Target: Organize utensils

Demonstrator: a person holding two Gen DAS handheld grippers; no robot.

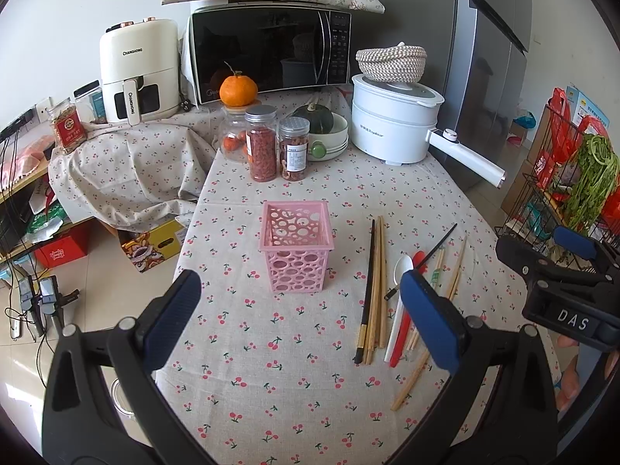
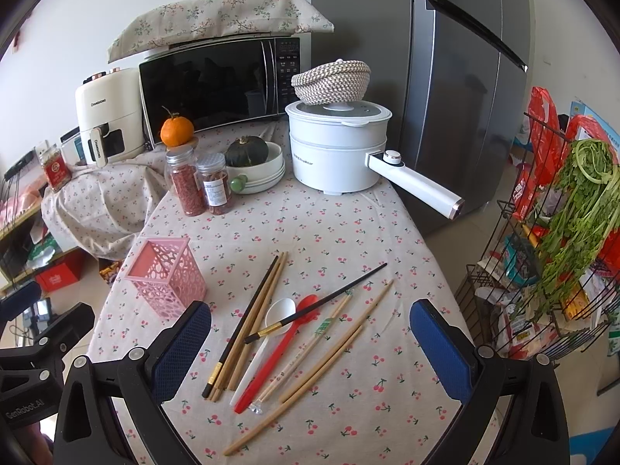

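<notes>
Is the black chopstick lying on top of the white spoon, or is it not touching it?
Touching. In the right wrist view the slanted black chopstick lies straight across the bowl of the white spoon, its gold-banded end resting on it, with no cloth visible between them.

Both views high, facing forward, sharing pink basket (image 1: 296,248) (image 2: 166,277)

Tabletop (image 2: 329,232): beige cloth, red cherry print. Perforated plastic basket (image 2: 166,277), centre left: pink. Plastic spoons, lower centre: one white (image 2: 279,310), one red (image 2: 306,304). Chopsticks: tan bamboo (image 2: 337,348); one black with gold band (image 2: 329,298). Tongs pads (image 2: 440,348): blue.
</notes>
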